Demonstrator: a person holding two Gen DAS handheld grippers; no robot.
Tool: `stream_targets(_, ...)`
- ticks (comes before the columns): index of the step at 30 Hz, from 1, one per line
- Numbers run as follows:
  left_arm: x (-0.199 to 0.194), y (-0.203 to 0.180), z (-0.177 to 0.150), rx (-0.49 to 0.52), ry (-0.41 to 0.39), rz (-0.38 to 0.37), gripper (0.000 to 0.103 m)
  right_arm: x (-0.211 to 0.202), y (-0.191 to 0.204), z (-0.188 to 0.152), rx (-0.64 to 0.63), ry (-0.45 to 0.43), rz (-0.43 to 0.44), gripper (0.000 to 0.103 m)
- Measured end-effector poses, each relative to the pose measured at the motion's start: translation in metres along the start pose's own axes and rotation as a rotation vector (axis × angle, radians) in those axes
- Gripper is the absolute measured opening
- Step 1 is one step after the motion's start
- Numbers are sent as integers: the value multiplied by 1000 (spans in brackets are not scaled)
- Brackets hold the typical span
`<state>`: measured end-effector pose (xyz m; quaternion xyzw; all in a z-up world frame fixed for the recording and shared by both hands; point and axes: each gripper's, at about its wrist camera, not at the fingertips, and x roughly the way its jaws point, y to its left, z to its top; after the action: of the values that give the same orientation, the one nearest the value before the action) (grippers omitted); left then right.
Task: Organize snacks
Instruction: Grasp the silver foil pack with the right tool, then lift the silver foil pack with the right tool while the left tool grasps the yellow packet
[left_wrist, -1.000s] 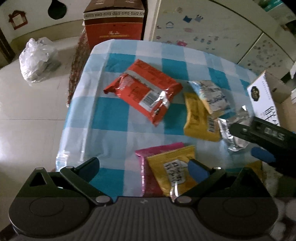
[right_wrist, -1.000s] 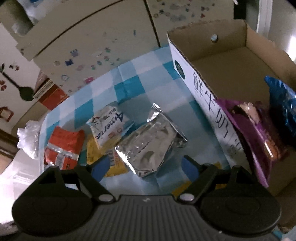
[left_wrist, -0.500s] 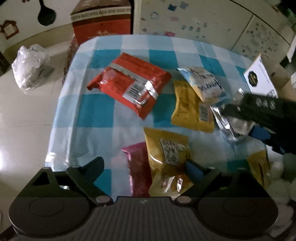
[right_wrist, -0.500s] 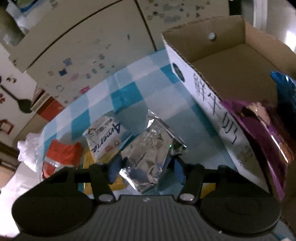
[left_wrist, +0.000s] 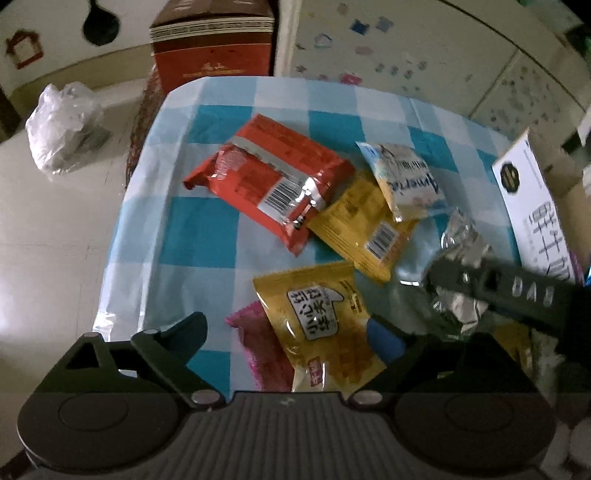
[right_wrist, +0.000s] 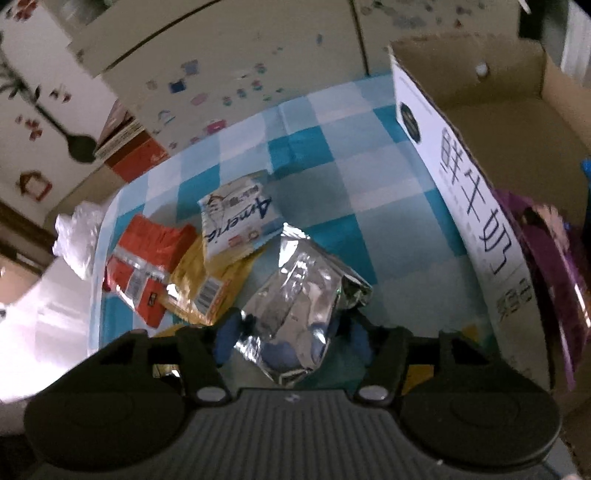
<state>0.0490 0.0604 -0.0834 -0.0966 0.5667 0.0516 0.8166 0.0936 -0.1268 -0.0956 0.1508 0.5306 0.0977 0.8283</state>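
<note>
From the left wrist view, the left tongs are seen spread wide, with nothing pressed between them. They hang over a yellow snack pack, which lies on a pink pack on the checked tabletop. If the tongs were shut here, both packs could be caught together, because one lies on top of the other. Further back lie a red pack, a second yellow pack and a white and blue pack, which overlap. At the right edge the right tongs are seen on a silver pack. The low part of the pink pack is hidden behind the tool, and the cardboard box is cut off at the edge.

From the right wrist view, the right tongs are seen pulled in narrow around the silver pack. Their jaws have just been opening a little after a tight squeeze, with the pack between them. The foil is slippery and puffed, so the pack could slide out on the way to the cardboard box, just to the right. The box wall could also be bumped. A purple pack is already in the box. The blue pads are mostly hidden behind the foil, so how firm the hold is cannot be told. The picture is dark and a bit blurred.
</note>
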Motion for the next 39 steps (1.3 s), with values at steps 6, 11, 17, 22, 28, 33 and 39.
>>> stream_targets(6,10,-10,-3,39,-4,21,102,8,10,-1,-34,-8,-20,77)
stream_targets(11,9,-18,-2,68,-47,30,102,7,9,-2,-35,-14,-22,77)
stream_targets(17,12,-28,-3,134,-70,19,77,4,7,-2,-38,-37,-38,61)
stream_targets(22,7,-22,2,96,-83,-10,65,0,1,2,-8,-33,-33,60)
stream_targets(28,-3,-18,11,65,-107,-41,48,-13,-1,7,11,-66,-14,60)
stream_targets(33,4,-12,13,30,-69,-78,49,-16,0,7,7,-61,-7,60)
stream_targets(39,13,-23,9,91,-83,-53,60,-11,-1,6,17,-51,-17,60)
